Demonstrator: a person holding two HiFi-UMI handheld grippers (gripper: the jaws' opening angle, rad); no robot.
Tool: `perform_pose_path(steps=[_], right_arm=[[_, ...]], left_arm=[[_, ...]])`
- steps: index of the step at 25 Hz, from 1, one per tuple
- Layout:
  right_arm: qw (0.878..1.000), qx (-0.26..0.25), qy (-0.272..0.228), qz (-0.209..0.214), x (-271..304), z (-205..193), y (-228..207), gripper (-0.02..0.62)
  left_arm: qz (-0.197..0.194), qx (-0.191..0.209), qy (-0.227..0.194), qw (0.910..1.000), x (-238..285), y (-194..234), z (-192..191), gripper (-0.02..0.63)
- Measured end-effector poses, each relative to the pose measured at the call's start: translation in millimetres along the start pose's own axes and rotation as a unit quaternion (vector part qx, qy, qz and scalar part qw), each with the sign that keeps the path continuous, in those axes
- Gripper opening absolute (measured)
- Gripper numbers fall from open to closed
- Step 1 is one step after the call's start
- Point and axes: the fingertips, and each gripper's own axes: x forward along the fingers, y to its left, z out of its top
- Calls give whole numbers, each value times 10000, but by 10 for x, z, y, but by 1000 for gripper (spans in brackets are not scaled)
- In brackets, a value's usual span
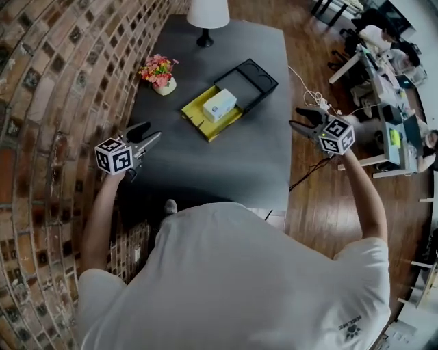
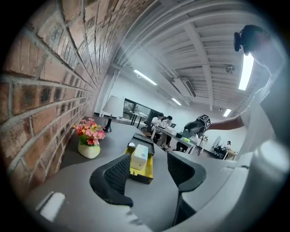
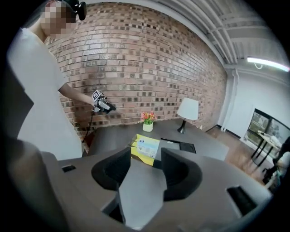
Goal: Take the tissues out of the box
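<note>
The person's white shirt (image 1: 233, 273) fills the bottom of the head view, with both bare arms reaching forward from it. The left gripper (image 1: 149, 135) hangs over the near left corner of the dark table (image 1: 205, 164), close to the brick wall (image 1: 48, 82). Its jaws stand a moderate way apart with nothing between them. The right gripper (image 1: 295, 117) is held off the table's right edge, above the wooden floor (image 1: 321, 205). Its jaws show a narrower gap and are also empty.

One white tissue pack (image 1: 219, 104) sits in one yellow box (image 1: 197, 117) around the middle of the table, well apart from both grippers. One black tray (image 1: 252, 76) touches the box on its far right side. One pot of flowers (image 1: 159, 74) stands near the wall, left of the box and clear of it. One lamp (image 1: 207, 17) stands at the far edge.

Bare tabletop lies between the grippers and the box, with nothing standing in the way. The table's left side runs along the wall, so room is tight there. The right side is open to the floor, where a cable (image 1: 311, 92) trails beside the edge. Office desks (image 1: 383, 82) with seated people stand farther right.
</note>
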Motion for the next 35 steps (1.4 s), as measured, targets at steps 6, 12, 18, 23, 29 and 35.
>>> perform_pose_path(steps=[6, 12, 18, 23, 29, 35], right_arm=[[9970, -666, 133, 381, 393, 330, -187, 222], [9853, -1417, 446, 846, 1014, 490, -256, 224], [9648, -2139, 880, 1249, 1691, 508, -209, 224], [9365, -2728, 1312, 1773, 2178, 404, 32, 225], [9080, -3152, 1690, 2181, 2643, 229, 152, 254], [8785, -3528, 2073, 2467, 3039, -9, 197, 331]], left_arm=[[264, 135, -215, 9993, -148, -61, -64, 274], [481, 58, -654, 9967, -174, -148, -110, 291], [746, 3, -809, 9939, -162, -134, -192, 292], [958, -10, -967, 9907, -185, -80, -228, 293], [1365, 240, -910, 9862, -189, 79, -322, 340], [1555, 370, -980, 9823, -183, 118, -380, 359]])
